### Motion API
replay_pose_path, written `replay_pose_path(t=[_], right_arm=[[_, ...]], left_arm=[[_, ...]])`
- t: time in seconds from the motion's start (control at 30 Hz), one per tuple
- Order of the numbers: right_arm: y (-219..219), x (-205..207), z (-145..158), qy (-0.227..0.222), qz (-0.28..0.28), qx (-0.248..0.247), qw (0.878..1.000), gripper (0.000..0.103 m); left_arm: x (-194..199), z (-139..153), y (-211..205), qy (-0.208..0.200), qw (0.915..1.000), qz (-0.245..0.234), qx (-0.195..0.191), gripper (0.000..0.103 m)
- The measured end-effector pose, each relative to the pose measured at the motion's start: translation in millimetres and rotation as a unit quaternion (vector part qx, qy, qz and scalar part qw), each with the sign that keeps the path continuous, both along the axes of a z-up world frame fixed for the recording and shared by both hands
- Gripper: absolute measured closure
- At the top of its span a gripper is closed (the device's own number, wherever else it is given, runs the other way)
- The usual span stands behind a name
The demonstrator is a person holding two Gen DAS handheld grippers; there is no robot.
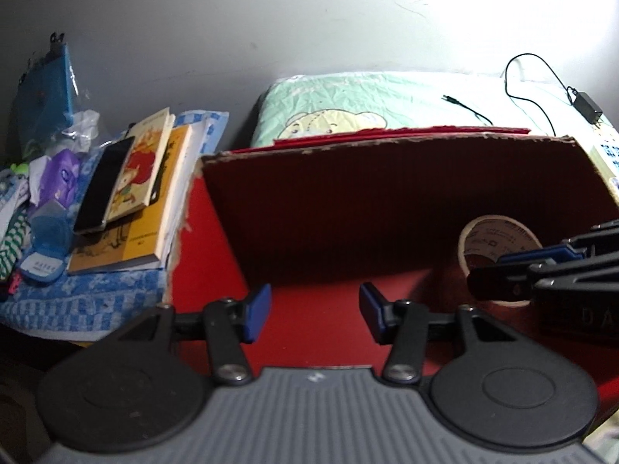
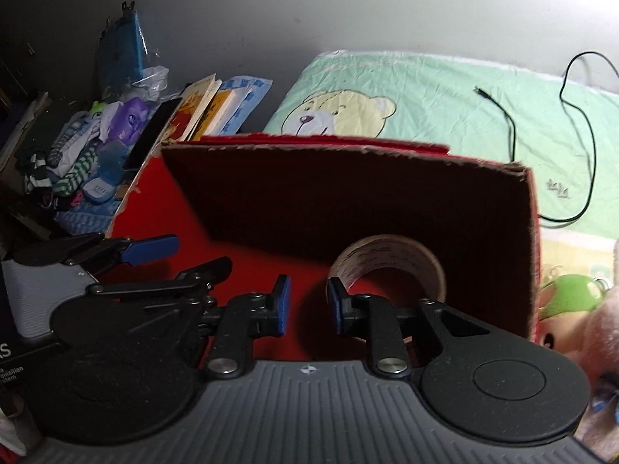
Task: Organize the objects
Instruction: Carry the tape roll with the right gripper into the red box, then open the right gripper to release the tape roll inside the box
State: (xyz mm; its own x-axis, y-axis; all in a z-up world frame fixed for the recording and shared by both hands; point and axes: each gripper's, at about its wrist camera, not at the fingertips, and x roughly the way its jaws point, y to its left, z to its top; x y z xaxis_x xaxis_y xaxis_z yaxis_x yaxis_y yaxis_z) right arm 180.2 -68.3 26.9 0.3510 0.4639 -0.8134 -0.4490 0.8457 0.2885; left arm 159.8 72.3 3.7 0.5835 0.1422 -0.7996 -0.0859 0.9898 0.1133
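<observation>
Inside the red cardboard box [image 2: 247,266] with its torn corrugated rim, both of my grippers hang over the bare red floor. My right gripper [image 2: 308,305] has its blue-padded jaws parted with nothing between them; the right-hand pad sits just at the near rim of the brown roll of packing tape [image 2: 390,259], which stands on edge against the box's right wall. Whether that pad touches the roll I cannot tell. My left gripper [image 1: 315,311] is likewise spread wide and empty, over the middle of the box floor.

I judge the tape to be already in its place, so this step looks like the end of a drop-off, with both sets of jaws free. What comes next, I think, is to lift clear of the box wall and go left to the heap on the blue checked towel [image 1: 77,301]: the stacked yellow paperback books [image 1: 147,178] with a black slab-like phone [image 1: 102,183] lying across them, the purple toy [image 1: 62,178], and a small blue case [image 1: 42,263].

The box's near wall is hidden beneath my own bodies. The heap's far-left items are blurred and tangled. The black charger cable [image 2: 576,147] on the green bear-print pillow [image 2: 425,92] runs out of frame.
</observation>
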Motion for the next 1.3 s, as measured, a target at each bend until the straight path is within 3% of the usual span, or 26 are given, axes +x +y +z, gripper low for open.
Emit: replay_pose_path(t=[0.3,0.53,0.6,0.73,0.8,1.07,1.17,1.3], right_arm=[[20.0,10.7,-30.0,0.046,-0.021,-0.036,0.998,0.086],[9.3,14.1,-28.6,0.026,-0.053,-0.063,0.996,0.085],[9.2,15.5,-28.2,0.017,-0.062,-0.074,0.995,0.092],[3.4,18.1,-29.7,0.021,-0.067,-0.079,0.994,0.093],[-0.2,13.4,-25.5,0.008,-0.067,-0.067,0.995,0.087],[-31.6,-28.6,9.9,-0.030,-0.087,0.029,0.995,0.084],[-44.4,-54.3,24.5,-0.053,-0.093,0.051,0.993,0.084],[-56.2,-81.7,38.4,-0.083,-0.091,0.073,0.990,0.083]], left_arm=[[3.0,-9.4,-0.6,0.022,0.9997,-0.003,-0.008,0.050],[4.0,-9.4,-5.9,0.023,0.9997,-0.009,0.001,0.049],[3.9,-9.4,-8.2,0.024,0.9996,-0.012,0.004,0.049],[1.9,-7.6,-12.4,0.022,0.9996,-0.017,0.008,0.049],[-0.2,-4.6,-14.2,0.019,0.9996,-0.019,0.009,0.049],[-22.8,16.9,-22.5,0.010,0.9992,-0.035,-0.019,0.049],[-37.4,27.0,-27.4,0.004,0.9990,-0.037,-0.023,0.040],[-57.5,39.3,-31.8,-0.007,0.9989,-0.042,-0.021,0.037]])
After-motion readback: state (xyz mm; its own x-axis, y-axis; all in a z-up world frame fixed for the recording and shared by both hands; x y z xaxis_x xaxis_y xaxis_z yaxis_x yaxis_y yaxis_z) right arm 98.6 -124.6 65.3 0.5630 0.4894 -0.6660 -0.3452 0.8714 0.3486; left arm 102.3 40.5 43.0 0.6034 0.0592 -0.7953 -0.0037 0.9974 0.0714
